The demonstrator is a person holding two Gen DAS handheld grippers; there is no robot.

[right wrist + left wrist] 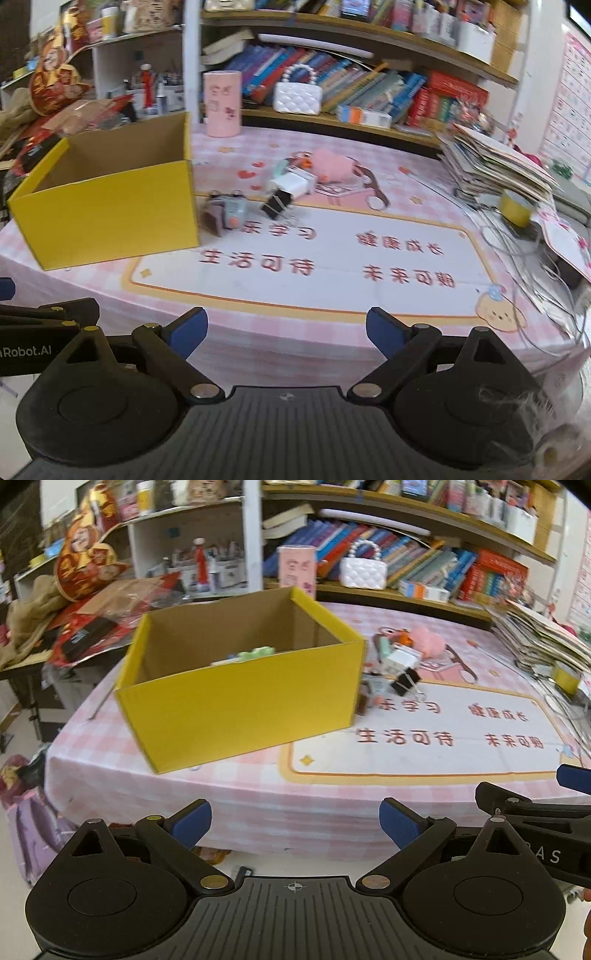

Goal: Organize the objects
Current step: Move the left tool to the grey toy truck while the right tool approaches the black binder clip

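A yellow cardboard box (243, 698) (107, 218) stands open on the pink table; something green and white (255, 653) lies inside it. Right of the box sits a cluster of small items: a grey and brown piece (225, 214), a black binder clip (277, 205) (406, 683), a white charger block (295, 182) (400, 657) and a pink fluffy thing (332, 164) (428, 635). My left gripper (295, 823) is open and empty, off the table's near edge. My right gripper (286, 334) is open and empty too, facing the table's middle.
A pink cylinder (222, 103) and a white quilted purse (298, 96) stand at the back by the bookshelves. A stack of papers (495, 166), a yellow tape roll (515, 208) and loose cables fill the right side. Red packaging piles up left of the box.
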